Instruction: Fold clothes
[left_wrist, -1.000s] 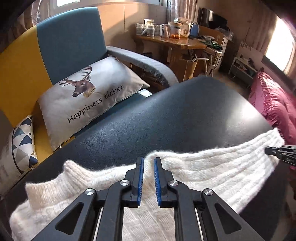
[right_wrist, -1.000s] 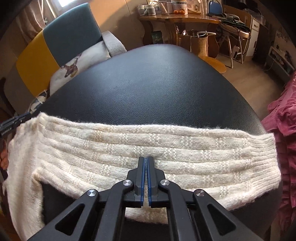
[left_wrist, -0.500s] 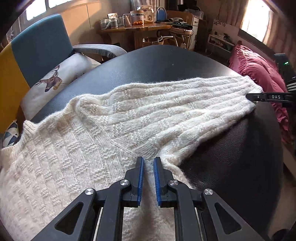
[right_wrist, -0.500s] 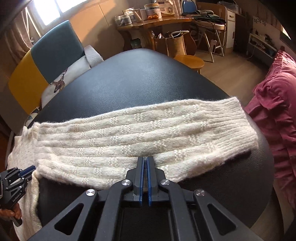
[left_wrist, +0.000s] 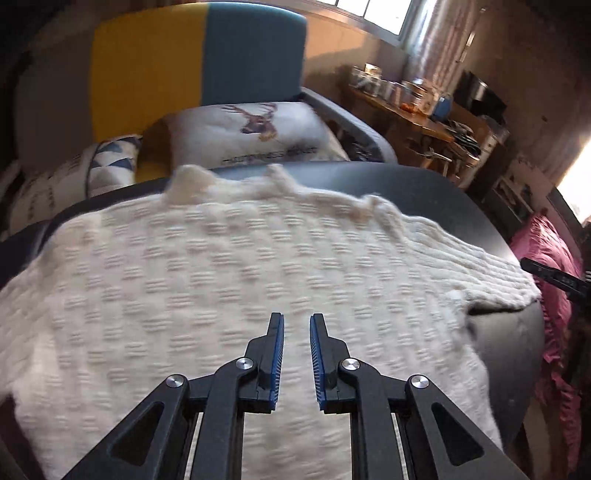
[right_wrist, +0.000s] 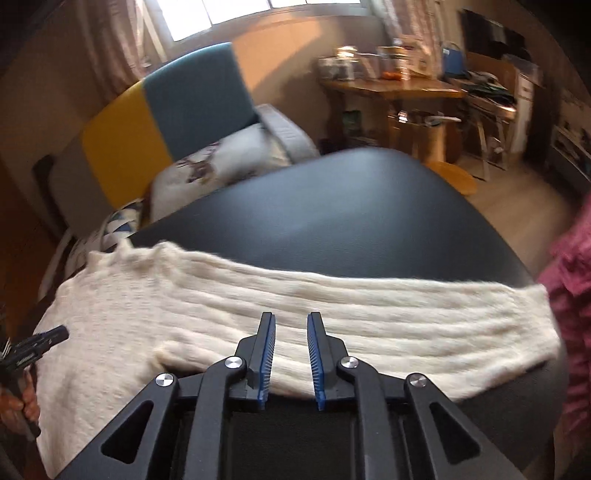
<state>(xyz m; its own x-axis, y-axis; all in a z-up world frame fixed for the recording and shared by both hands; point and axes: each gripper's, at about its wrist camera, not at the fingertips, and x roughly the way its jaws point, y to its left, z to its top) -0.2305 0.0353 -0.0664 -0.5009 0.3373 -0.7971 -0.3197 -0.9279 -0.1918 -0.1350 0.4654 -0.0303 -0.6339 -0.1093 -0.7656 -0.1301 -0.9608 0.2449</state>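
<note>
A white sweater (left_wrist: 229, 266) lies spread flat on the black table (right_wrist: 351, 206), filling the middle of both views, with one sleeve (right_wrist: 406, 314) stretched out to the right. The left gripper (left_wrist: 296, 321) is over its body, fingers apart and holding nothing. The right gripper (right_wrist: 290, 319) is over the sleeve, fingers apart too.

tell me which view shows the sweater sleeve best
The right wrist view: the sleeve runs across the frame from shoulder to cuff, lying flat on the black table. In the left wrist view the sleeve appears only at the right edge, foreshortened, behind the sweater body.
</note>
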